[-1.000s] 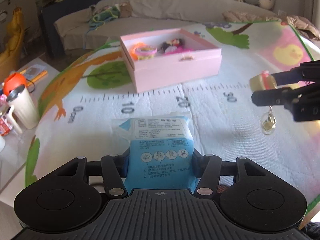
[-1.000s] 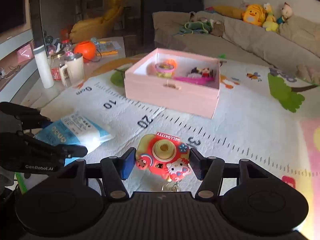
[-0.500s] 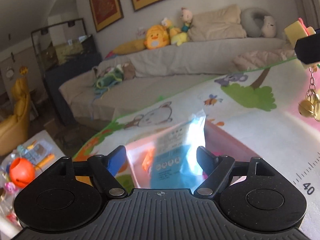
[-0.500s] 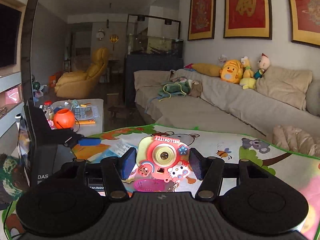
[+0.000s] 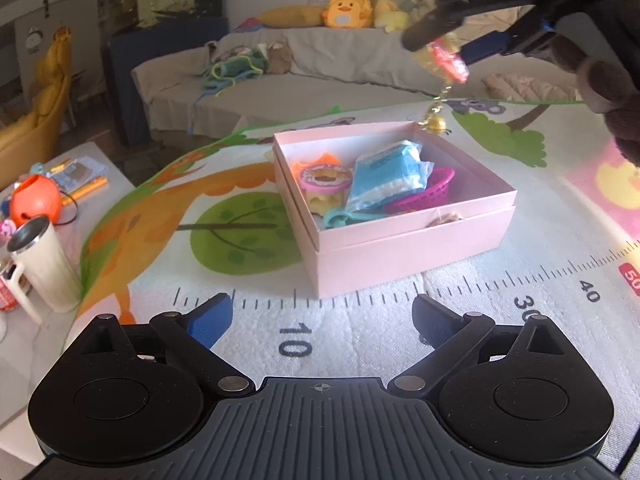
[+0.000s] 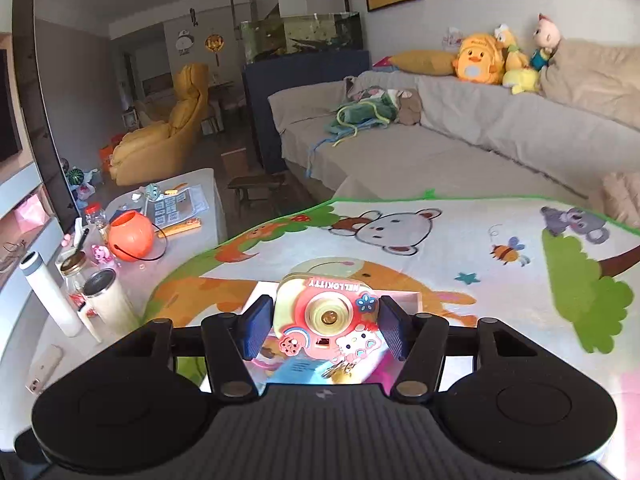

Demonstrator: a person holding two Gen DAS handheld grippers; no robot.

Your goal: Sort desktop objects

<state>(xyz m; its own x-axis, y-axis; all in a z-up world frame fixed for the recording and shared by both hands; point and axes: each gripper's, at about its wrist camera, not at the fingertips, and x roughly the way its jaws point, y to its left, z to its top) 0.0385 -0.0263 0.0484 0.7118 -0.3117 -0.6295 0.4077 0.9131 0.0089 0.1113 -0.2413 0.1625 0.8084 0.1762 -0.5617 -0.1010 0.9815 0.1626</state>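
A pink box (image 5: 408, 240) sits on the play mat (image 5: 248, 320). In it lie a blue tissue pack (image 5: 384, 176), a toy pot (image 5: 326, 182), a magenta basket (image 5: 434, 188) and a teal item (image 5: 340, 216). My left gripper (image 5: 322, 316) is open and empty, in front of the box. My right gripper (image 6: 322, 330) is shut on a Hello Kitty toy camera (image 6: 326, 316). In the left wrist view it (image 5: 444, 46) holds the camera (image 5: 448, 62) above the box's far corner, its bell (image 5: 434, 122) dangling.
A side table at the left carries an orange pumpkin bucket (image 5: 36, 202), a white mug (image 5: 44, 264), bottles (image 6: 50, 296) and papers. A sofa (image 6: 460, 136) with plush toys lies beyond the mat.
My left gripper has opened and drawn back from the box; the tissue pack it held now lies in the box. My right gripper has carried the toy camera over the box.
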